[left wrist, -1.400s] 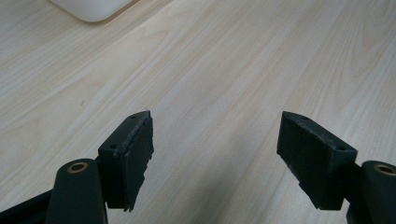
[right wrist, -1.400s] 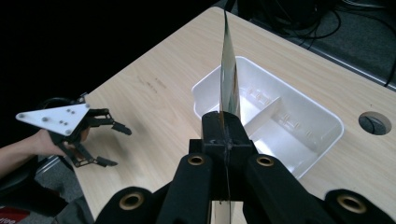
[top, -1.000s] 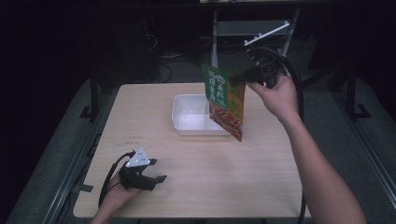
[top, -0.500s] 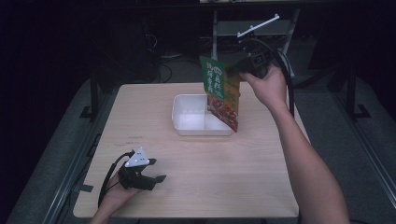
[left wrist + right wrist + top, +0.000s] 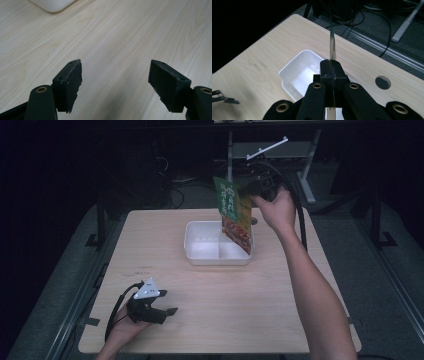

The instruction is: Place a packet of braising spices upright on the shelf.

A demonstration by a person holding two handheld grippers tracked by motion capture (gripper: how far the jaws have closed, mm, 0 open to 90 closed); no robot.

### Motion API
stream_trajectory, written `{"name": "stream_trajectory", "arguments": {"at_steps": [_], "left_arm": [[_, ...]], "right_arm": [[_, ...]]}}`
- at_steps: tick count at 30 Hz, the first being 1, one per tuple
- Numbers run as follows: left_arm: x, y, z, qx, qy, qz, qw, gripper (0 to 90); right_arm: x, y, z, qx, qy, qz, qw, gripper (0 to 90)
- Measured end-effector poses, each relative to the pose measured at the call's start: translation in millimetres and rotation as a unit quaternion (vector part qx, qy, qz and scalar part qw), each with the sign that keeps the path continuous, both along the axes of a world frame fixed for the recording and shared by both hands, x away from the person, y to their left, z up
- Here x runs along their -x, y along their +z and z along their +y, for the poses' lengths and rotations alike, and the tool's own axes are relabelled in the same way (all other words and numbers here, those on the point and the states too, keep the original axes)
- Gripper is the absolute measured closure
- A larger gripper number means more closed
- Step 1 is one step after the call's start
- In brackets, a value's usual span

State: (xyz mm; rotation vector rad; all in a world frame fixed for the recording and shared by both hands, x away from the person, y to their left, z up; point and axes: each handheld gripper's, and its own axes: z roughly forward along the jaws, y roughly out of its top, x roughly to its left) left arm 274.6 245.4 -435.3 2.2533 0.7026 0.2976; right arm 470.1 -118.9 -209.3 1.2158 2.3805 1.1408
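Note:
A flat green and orange food pouch [image 5: 234,217] hangs upright over the right half of the white two-part tray [image 5: 200,252]. My right gripper [image 5: 248,190] is shut on the pouch's upper right edge, high above the table's far side. In the right gripper view the pouch [image 5: 332,42] shows edge-on, pinched between the closed jaws [image 5: 331,71], with the white tray [image 5: 294,67] below. My left gripper [image 5: 170,302] rests near the table's front left corner, jaws wide apart. The left gripper view shows the open gripper [image 5: 115,85] with only bare wood between its jaws.
The light wooden table [image 5: 215,315] has a round cable hole [image 5: 383,82] to the right of the tray. A corner of the tray [image 5: 51,4] shows at the top of the left gripper view. Cables and metal stand legs [image 5: 305,170] lie on the dark floor beyond the far edge.
My right hand has carried the pouch leftward and slightly down, from beside the tray's right end to over its right half. The left gripper has stayed where it was.

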Motion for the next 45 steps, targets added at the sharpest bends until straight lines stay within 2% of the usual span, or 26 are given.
{"name": "stream_trajectory", "arguments": {"at_steps": [9,12,20,27,37,45], "left_arm": [[0.1,0.2,0.3,0.001,0.001,0.000,1.0000,26.3],[-0.1,0.0,0.2,0.001,0.001,-0.001,1.0000,26.3],[0.1,0.3,-0.3,0.001,0.001,-0.002,1.0000,26.3],[0.2,0.7,0.2,0.002,0.001,-0.003,1.0000,26.3],[0.5,1.0,0.1,0.003,0.001,-0.003,1.0000,26.3],[1.8,1.8,-1.5,0.004,-0.002,-0.003,1.0000,26.3]], "right_arm": [[-8.7,-9.3,5.9,0.005,-0.010,-0.005,0.9999,90.0],[-9.1,-12.6,6.8,0.011,-0.014,-0.012,0.9998,90.0],[-11.9,-25.9,4.2,-0.002,-0.020,-0.017,0.9997,90.0],[-12.3,-33.7,9.7,0.012,-0.016,-0.019,0.9996,89.9],[-12.2,-40.2,6.2,0.002,-0.020,-0.021,0.9996,89.9],[-11.0,-48.9,4.4,-0.001,-0.018,-0.014,0.9997,89.8]]}}
